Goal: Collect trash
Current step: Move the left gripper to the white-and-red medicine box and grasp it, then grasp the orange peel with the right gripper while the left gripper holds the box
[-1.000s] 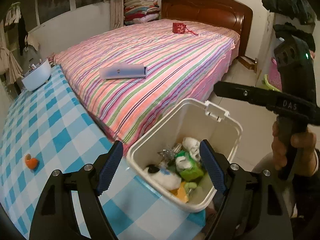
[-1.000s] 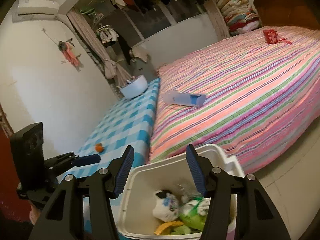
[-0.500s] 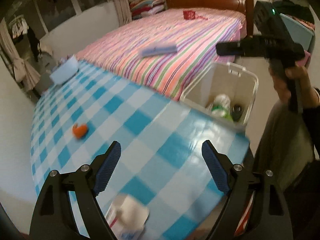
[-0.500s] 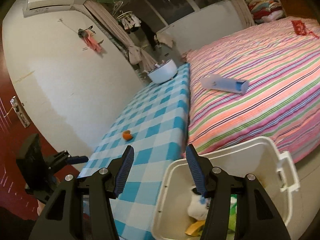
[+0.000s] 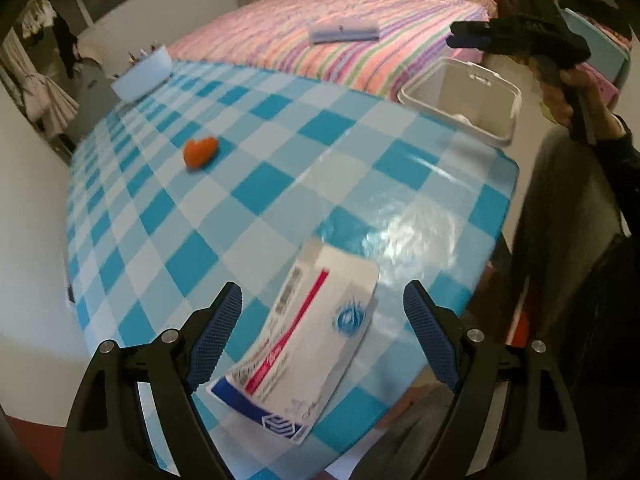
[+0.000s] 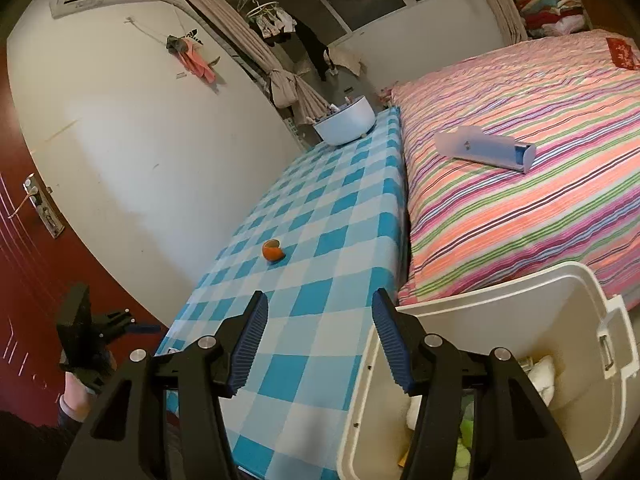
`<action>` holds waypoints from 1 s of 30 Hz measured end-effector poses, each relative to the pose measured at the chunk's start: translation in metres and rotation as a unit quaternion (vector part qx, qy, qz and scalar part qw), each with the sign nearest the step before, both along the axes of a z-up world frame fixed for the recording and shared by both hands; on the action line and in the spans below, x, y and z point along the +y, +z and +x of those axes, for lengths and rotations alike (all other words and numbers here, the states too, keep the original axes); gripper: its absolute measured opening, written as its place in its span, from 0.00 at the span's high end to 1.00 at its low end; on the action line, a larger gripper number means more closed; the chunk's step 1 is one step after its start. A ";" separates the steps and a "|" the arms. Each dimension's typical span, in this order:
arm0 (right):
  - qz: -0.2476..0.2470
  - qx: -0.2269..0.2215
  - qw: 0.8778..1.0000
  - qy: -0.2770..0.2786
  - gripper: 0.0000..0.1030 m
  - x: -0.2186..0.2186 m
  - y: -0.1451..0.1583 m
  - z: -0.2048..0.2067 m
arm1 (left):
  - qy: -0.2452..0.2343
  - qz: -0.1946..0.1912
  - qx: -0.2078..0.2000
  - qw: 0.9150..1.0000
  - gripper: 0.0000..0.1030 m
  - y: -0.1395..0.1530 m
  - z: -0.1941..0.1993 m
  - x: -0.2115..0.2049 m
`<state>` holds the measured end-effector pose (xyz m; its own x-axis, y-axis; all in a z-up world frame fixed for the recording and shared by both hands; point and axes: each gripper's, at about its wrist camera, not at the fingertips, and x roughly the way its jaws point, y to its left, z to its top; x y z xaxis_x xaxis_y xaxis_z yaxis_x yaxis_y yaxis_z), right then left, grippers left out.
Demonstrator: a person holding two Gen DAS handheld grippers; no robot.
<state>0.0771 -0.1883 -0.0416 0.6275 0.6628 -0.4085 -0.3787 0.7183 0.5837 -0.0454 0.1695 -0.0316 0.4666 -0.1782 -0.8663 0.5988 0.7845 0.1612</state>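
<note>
My left tool (image 5: 322, 336) hung spread and empty over a flat wrapper (image 5: 304, 336) on the worktop (image 5: 280, 184); orange peel (image 5: 200, 152) lay farther off. My right tool (image 6: 320, 344), also apart, hovered beside the bin (image 6: 520, 292), already holding some trash.

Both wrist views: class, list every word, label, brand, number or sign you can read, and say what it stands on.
None can be read.
Flat packet on the checked tablecloth, between the open left tongs: red stripe, blue round logo and printed lines, all blurred.
Red item on the bed: pale marks, too small to read.
</note>
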 end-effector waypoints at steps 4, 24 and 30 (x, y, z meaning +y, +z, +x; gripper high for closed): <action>-0.005 0.008 1.000 0.011 0.49 0.013 -0.002 0.005 | -0.010 -0.005 0.035 0.999 0.21 -0.014 0.001 0.008; 0.005 0.013 1.000 0.028 0.48 0.027 -0.006 0.006 | 0.078 -0.019 0.080 0.994 0.36 -0.051 0.052 0.024; 0.020 0.019 0.999 0.040 0.48 0.035 -0.005 0.013 | 0.163 -0.049 0.030 0.985 0.52 -0.036 0.073 0.025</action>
